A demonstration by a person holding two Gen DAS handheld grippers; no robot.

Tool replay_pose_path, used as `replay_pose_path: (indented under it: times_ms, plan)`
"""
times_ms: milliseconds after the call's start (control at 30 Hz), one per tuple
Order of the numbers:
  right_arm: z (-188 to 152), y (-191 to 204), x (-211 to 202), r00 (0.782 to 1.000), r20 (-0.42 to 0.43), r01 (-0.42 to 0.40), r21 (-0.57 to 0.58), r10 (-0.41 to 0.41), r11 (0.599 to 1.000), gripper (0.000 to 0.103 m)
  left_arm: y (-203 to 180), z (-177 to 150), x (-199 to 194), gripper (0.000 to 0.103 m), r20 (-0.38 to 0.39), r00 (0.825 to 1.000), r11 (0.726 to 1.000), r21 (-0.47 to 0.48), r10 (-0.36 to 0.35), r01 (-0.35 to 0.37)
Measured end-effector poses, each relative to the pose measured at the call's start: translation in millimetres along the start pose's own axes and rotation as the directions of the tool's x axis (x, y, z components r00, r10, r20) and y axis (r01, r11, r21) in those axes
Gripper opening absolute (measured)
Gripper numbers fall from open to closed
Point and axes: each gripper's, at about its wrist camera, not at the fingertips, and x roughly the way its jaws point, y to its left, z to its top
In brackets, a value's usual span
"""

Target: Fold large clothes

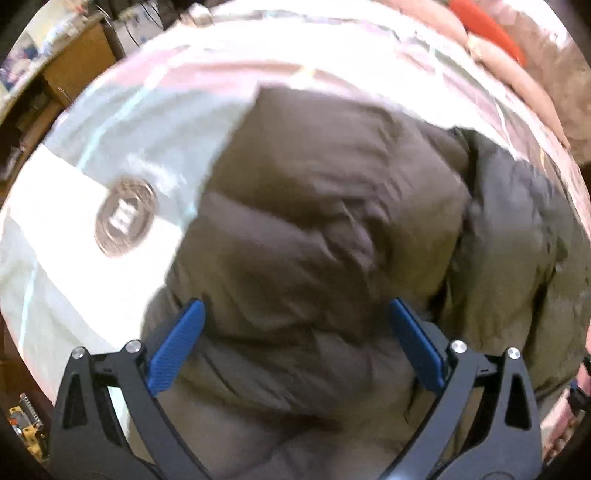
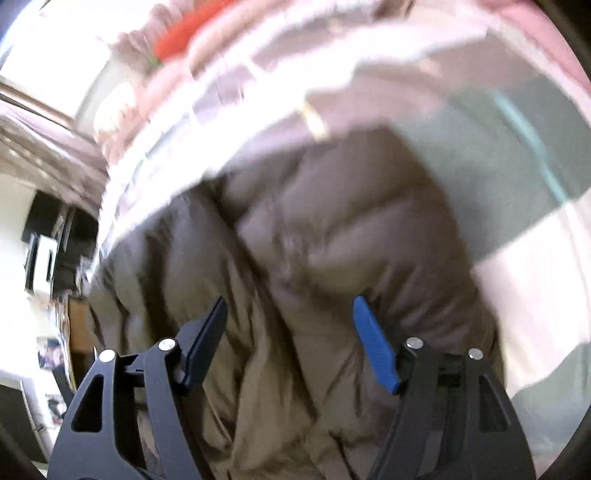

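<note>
A puffy olive-brown quilted jacket (image 1: 314, 206) lies bunched on a bed, filling the middle of both wrist views (image 2: 314, 240). In the left wrist view a folded part lies over the darker body at the right. My left gripper (image 1: 295, 310) points down over the jacket's near part, its blue fingers (image 1: 177, 347) spread wide with no cloth pinched between them. My right gripper (image 2: 290, 306) hangs above the jacket too, jaws apart, one dark finger and one blue finger (image 2: 376, 350) showing, nothing clamped. Both views are blurred.
The bedcover (image 1: 92, 147) is pale green and white with a round badge print (image 1: 125, 218). Pink bedding and an orange-red item (image 1: 487, 26) lie at the far side. Wooden furniture (image 1: 74, 62) stands off the bed's left; shelves and clutter (image 2: 48, 258) show at the right wrist view's left edge.
</note>
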Motion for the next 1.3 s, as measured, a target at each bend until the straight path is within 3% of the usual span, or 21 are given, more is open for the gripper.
replay_pose_path:
  times_ms: [67,167,333,467,567,667,733,900,1000,1067,1167,1233,1300]
  plan:
    - [-3.1,-11.8,10.9,0.997,-0.034,0.064,0.012,-0.064,0.998,0.077,6.4,2.2,11.9,0.101,-0.026,0.998,0.999,-0.008,0.049,-0.049]
    - [-7.5,-28.9,30.1,0.988,-0.096,0.123,0.032,-0.120,0.992,0.077,19.6,3.6,32.5,0.101,-0.089,0.995,0.997,-0.054,0.043,-0.048]
    - [-9.2,-28.6,39.2,0.966,-0.137,0.214,-0.039,-0.217,0.976,0.077,6.5,3.8,43.5,0.101,-0.050,0.982,0.982,0.057,0.184,-0.181]
    - [-14.0,-17.7,29.8,0.960,-0.115,0.244,-0.099,-0.255,0.965,0.077,-3.3,8.0,33.7,0.101,-0.054,0.983,0.985,0.009,0.174,-0.174]
    - [-6.8,-17.2,18.3,0.975,-0.062,0.211,-0.050,-0.214,0.976,0.077,-11.0,17.0,0.0,0.100,0.032,0.995,0.995,-0.029,0.092,-0.091]
    - [1.6,-22.8,1.8,0.981,0.035,0.192,0.026,-0.193,0.981,0.077,-26.0,29.4,-26.6,0.100,0.161,0.983,0.996,-0.030,0.090,-0.087]
    - [5.0,-21.1,1.9,0.978,0.069,0.195,0.029,-0.196,0.980,0.077,-26.1,33.2,-32.3,0.100,0.192,0.974,0.993,-0.054,0.116,-0.108]
    - [8.1,-10.8,36.9,0.967,0.011,0.253,-0.009,-0.253,0.967,0.078,-20.8,40.8,5.1,0.101,0.103,0.969,0.970,-0.118,0.226,-0.214]
    - [5.2,-4.9,55.6,0.953,-0.015,0.300,-0.073,-0.302,0.951,0.088,-5.3,36.0,29.9,0.101,0.026,0.976,0.968,-0.137,0.217,-0.212]
    - [3.9,-2.1,57.2,0.947,-0.018,0.319,-0.093,-0.322,0.943,0.089,-2.4,33.5,32.5,0.101,0.004,0.983,0.970,-0.164,0.185,-0.181]
    - [5.9,7.8,29.4,0.975,0.062,0.219,-0.068,-0.215,0.973,0.089,-6.1,37.2,16.5,0.101,0.005,0.993,0.984,-0.133,0.122,-0.120]
    - [1.4,29.1,-0.2,0.985,0.113,0.146,-0.120,-0.132,0.982,0.089,-11.3,34.3,-2.3,0.101,0.042,0.996,0.994,-0.082,0.074,-0.071]
    - [-13.7,54.9,-18.8,0.991,0.109,0.097,-0.220,-0.075,0.971,0.089,-23.3,24.0,-23.7,0.101,0.077,0.997,1.000,0.016,0.024,-0.025]
